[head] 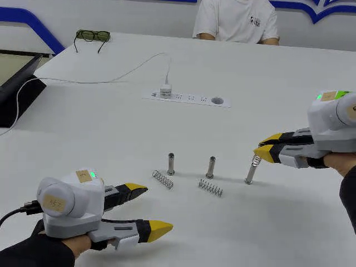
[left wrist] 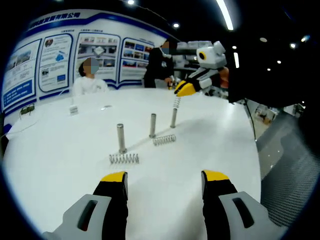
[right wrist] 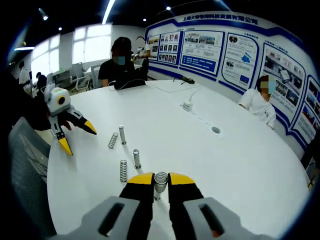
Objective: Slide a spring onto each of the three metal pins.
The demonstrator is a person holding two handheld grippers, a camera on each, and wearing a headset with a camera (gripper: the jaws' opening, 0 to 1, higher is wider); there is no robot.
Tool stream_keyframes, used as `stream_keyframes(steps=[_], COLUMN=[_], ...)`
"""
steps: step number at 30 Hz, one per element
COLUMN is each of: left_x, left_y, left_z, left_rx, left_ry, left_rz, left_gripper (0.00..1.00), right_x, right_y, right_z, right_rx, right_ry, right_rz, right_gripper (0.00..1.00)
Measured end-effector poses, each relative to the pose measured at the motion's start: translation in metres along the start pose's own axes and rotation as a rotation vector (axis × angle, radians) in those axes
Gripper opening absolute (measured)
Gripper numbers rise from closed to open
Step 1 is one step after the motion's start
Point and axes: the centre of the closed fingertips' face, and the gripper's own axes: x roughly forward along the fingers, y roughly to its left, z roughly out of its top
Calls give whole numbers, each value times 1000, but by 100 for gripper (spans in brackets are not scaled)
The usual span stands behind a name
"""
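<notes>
Metal spring [right wrist: 160,182] in right gripper [right wrist: 160,176]

1. in the head view the picture's right edge cuts off the back of the right gripper [head: 267,146].
2. in the right gripper view its yellow tips hide most of the pin [head: 251,173] beneath the spring [right wrist: 160,181].
3. the dark panel [head: 14,83] at the table [head: 111,139]'s left edge is cropped.
4. we cannot read the wall posters [left wrist: 55,62].
</notes>
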Motion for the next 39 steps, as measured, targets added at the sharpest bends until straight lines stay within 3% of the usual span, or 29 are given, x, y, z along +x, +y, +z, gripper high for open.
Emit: stream_keyframes(steps=[14,39], left_x=[-1,1], left_y=[2,2], left_z=[-2,-6], left_rx=[-11,-19], left_ry=[1,10], left_rz=[4,-9], left_gripper=[60,59], right_x=[6,33], right_y=[1,5], right_z=[-9,-44], right_rx=[14,37], right_ry=[19,64], right_rz=[5,-7], right_gripper=[11,12])
